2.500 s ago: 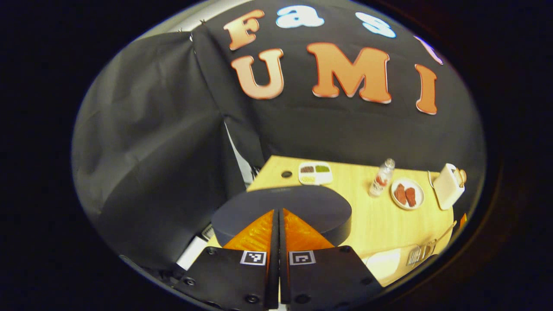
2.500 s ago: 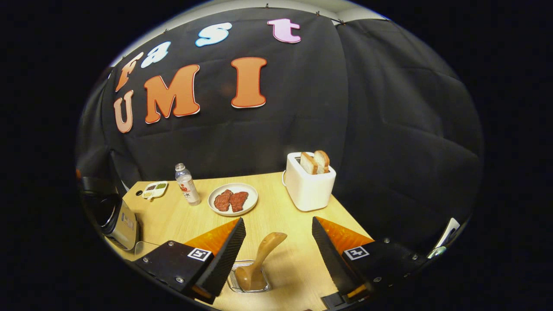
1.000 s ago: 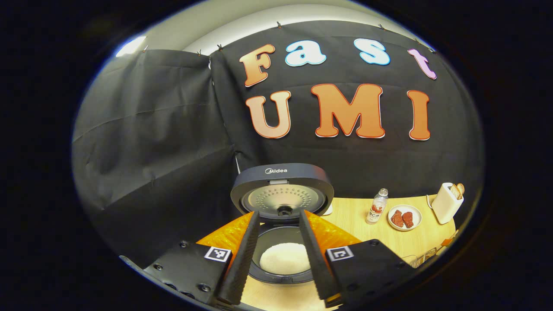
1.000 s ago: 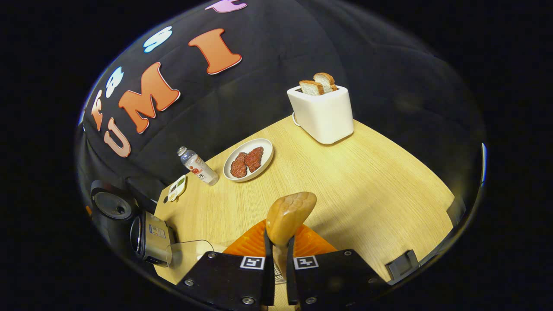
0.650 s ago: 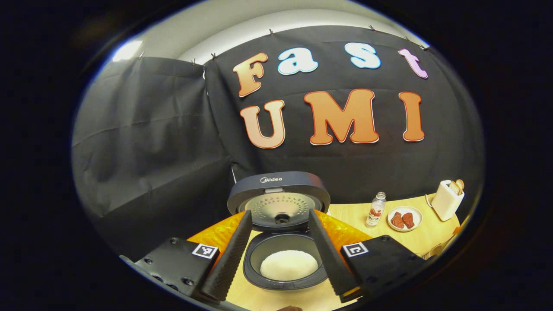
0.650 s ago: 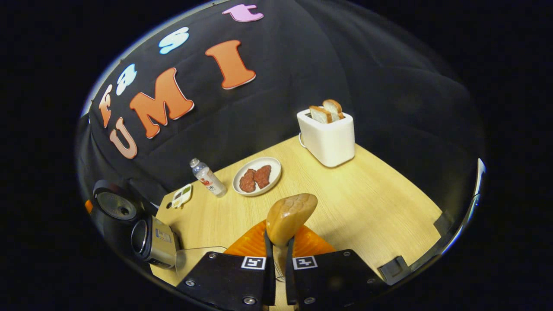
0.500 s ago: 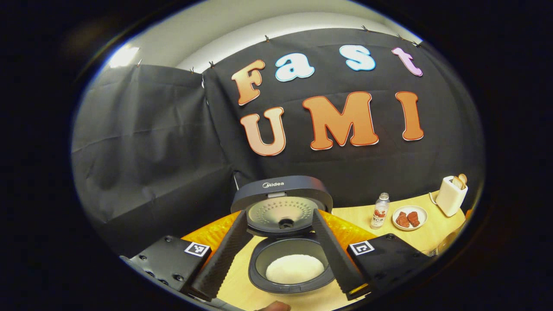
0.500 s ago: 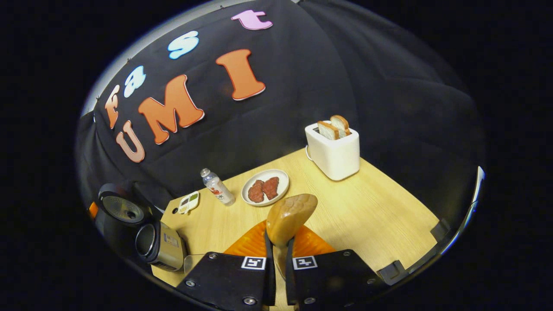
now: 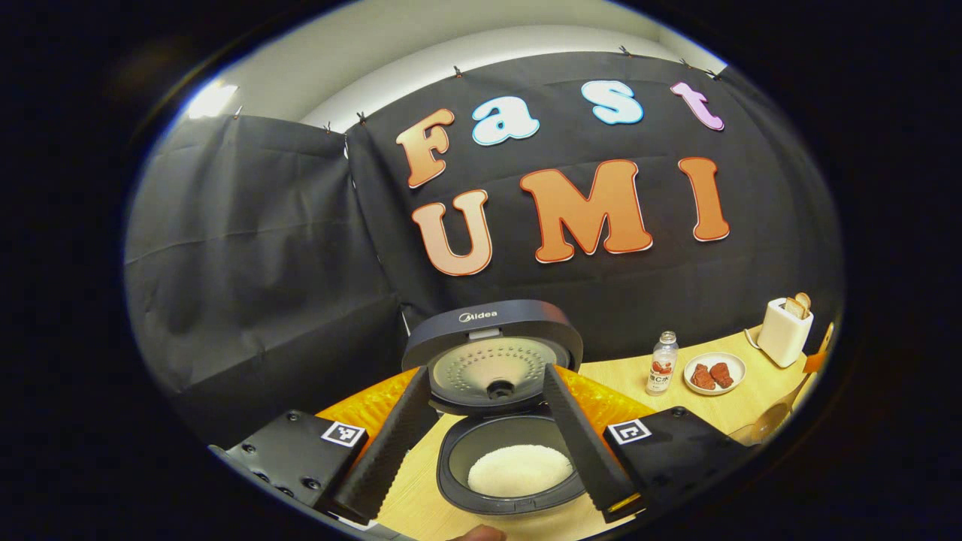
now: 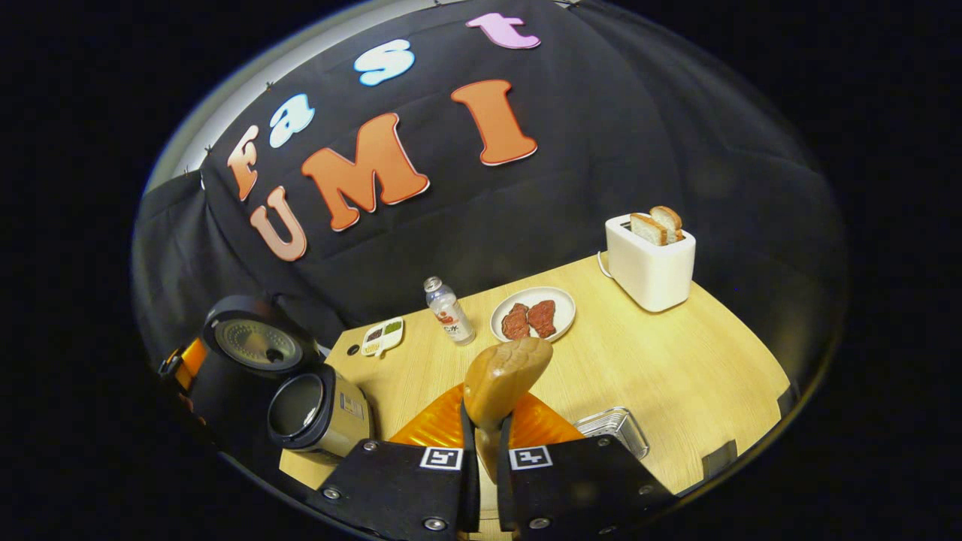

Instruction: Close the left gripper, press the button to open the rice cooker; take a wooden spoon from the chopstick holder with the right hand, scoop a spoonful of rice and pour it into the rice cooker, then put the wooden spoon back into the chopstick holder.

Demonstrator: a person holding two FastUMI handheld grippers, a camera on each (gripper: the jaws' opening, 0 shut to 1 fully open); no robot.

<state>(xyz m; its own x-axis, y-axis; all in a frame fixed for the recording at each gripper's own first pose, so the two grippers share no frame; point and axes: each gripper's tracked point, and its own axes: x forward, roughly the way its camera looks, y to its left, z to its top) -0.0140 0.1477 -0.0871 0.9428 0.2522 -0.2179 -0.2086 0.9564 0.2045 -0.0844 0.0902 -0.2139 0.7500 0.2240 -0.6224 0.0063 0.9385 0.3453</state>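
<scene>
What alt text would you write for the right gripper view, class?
The right claw is shut on a wooden spoon, bowl up, above a table. To its left stands the open rice cooker; beyond are a bottle, a plate of meat and a toaster; a wire holder sits to the right.

white toaster (image 10: 651, 268), tan wooden spoon (image 10: 502, 379), dk-grey rice cooker (image 9: 501, 421)

Right gripper (image 10: 481, 451) clamped on spoon (image 10: 502, 379), bowl past fingertips. Open cooker (image 10: 312, 409) left of fingers; holder (image 10: 615, 427) right.
</scene>
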